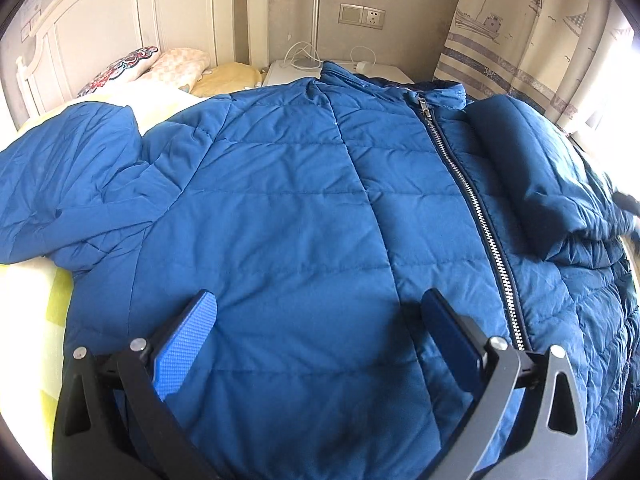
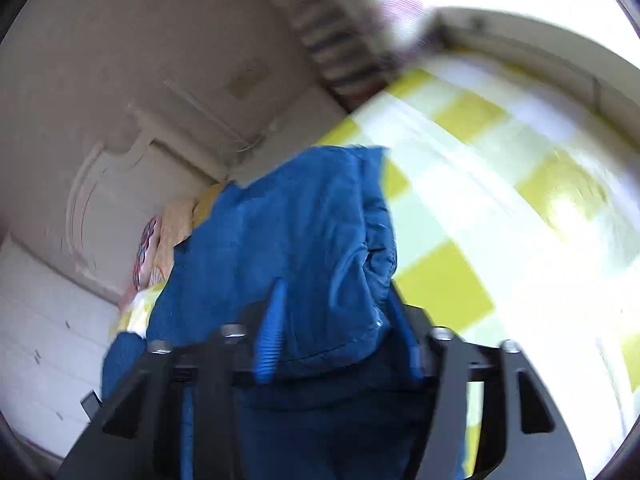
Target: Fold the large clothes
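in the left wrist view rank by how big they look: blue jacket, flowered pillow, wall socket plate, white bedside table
1. blue jacket, filling most of the view
2. white bedside table and flowered pillow: about alike, both partly hidden, so unranked
3. wall socket plate, smallest

The jacket lies nearest the camera, which inflates it.

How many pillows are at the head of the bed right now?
3, in a row below the headboard: floral pillow leftmost, checked peach pillow in the middle, yellow pillow rightmost. The jacket may hide more.
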A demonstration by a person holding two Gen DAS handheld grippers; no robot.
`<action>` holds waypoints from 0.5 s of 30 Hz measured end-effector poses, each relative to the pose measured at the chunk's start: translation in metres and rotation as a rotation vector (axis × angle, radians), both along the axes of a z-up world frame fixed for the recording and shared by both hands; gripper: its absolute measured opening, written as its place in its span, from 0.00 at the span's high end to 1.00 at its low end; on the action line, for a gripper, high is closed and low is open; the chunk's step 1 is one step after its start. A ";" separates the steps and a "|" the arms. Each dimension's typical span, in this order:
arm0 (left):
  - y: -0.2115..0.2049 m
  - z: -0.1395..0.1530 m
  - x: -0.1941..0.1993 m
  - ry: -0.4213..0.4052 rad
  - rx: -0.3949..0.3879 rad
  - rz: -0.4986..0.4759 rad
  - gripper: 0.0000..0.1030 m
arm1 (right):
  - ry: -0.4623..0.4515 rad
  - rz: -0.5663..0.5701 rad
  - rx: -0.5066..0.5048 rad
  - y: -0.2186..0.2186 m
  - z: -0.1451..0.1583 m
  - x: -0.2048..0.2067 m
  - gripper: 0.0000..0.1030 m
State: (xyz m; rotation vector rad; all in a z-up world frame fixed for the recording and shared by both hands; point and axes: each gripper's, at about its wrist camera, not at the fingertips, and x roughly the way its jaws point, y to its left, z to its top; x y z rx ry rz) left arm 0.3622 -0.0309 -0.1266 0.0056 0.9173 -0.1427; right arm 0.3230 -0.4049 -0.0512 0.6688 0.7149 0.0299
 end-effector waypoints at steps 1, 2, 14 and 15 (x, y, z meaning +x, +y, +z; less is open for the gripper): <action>0.001 0.000 0.000 -0.002 -0.005 0.002 0.02 | -0.053 0.028 -0.043 0.018 0.016 0.002 0.64; 0.001 0.001 0.000 -0.003 -0.008 0.005 0.02 | -0.108 0.068 -0.098 0.044 0.034 0.004 0.66; 0.020 0.005 -0.004 -0.027 -0.147 0.023 0.02 | -0.184 0.574 -0.124 0.230 0.066 0.052 0.38; 0.021 0.005 -0.004 -0.028 -0.157 0.023 0.02 | -0.212 0.543 -0.116 0.218 0.069 0.042 0.23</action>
